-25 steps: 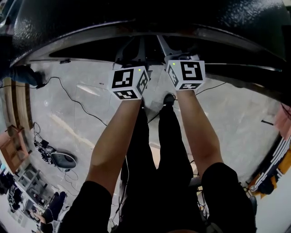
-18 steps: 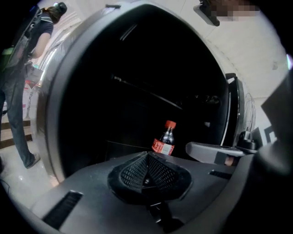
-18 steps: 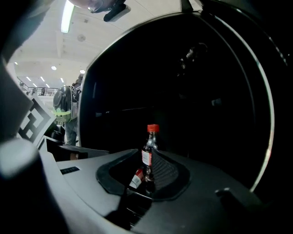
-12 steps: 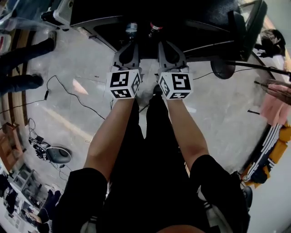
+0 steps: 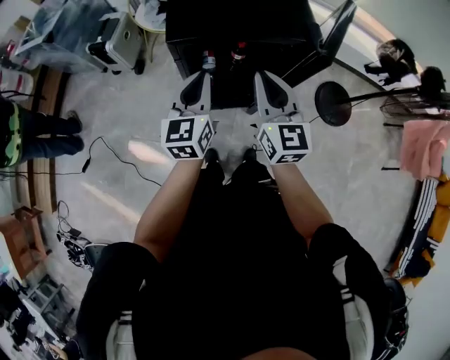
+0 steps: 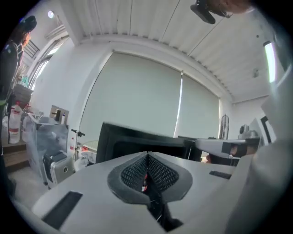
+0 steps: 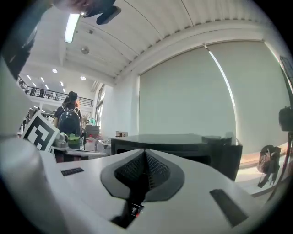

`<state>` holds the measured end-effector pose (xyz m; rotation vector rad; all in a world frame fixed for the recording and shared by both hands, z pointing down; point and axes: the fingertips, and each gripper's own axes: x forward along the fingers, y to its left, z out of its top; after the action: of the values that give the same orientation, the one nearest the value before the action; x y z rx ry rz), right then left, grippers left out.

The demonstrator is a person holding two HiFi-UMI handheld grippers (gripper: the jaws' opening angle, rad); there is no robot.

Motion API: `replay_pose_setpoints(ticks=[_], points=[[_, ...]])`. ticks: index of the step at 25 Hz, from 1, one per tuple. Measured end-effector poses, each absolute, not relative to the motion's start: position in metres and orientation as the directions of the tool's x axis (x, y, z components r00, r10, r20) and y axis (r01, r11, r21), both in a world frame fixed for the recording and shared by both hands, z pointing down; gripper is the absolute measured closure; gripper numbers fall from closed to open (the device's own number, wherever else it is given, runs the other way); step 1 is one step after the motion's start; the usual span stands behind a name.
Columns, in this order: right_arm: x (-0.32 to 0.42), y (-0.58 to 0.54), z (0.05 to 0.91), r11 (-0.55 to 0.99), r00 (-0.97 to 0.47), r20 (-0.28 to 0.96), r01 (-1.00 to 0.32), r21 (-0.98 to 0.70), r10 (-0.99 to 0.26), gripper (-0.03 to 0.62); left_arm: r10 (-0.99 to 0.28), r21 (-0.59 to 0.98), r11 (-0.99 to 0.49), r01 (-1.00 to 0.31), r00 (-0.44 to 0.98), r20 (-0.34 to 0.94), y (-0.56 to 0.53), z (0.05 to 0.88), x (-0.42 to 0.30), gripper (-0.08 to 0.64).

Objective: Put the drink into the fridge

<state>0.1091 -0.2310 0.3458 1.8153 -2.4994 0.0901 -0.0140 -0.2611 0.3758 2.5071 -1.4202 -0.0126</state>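
Observation:
Two small drink bottles (image 5: pixel 208 60) (image 5: pixel 238 53) stand upright on a dark surface in front of a black fridge-like box (image 5: pixel 239 21), at the top of the head view. My left gripper (image 5: pixel 196 76) and right gripper (image 5: pixel 272 79) are held side by side at arm's length, pointing level at that box and just short of the bottles. The left gripper (image 6: pixel 147 157) is shut, its ribbed pads meeting with nothing held. The right gripper (image 7: pixel 145 155) has just been closing and is shut on nothing. The black box (image 6: pixel 137 141) (image 7: pixel 178 142) shows beyond both pairs of pads.
A person (image 5: pixel 31 130) stands on the floor at left. A silver case (image 5: pixel 123 39) sits left of the black box, a cable (image 5: pixel 105 151) trails across the floor, a round-based stand (image 5: pixel 334 102) and a rack with pink cloth (image 5: pixel 425 144) are at right.
Both grippers have risen from near the floor to in front of the black box. The two bottles and the box have come into view above them.

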Motion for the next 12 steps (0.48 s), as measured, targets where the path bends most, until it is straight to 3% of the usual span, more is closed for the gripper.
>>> replay_pose_setpoints(ticks=[12], points=[[0.215,-0.123,0.274,0.286,-0.287,-0.039,-0.958,0.021,-0.957,0.571,-0.883,0.115,-0.460,-0.881,0.467,0.049,-0.180,0.296,-0.069,0.545]])
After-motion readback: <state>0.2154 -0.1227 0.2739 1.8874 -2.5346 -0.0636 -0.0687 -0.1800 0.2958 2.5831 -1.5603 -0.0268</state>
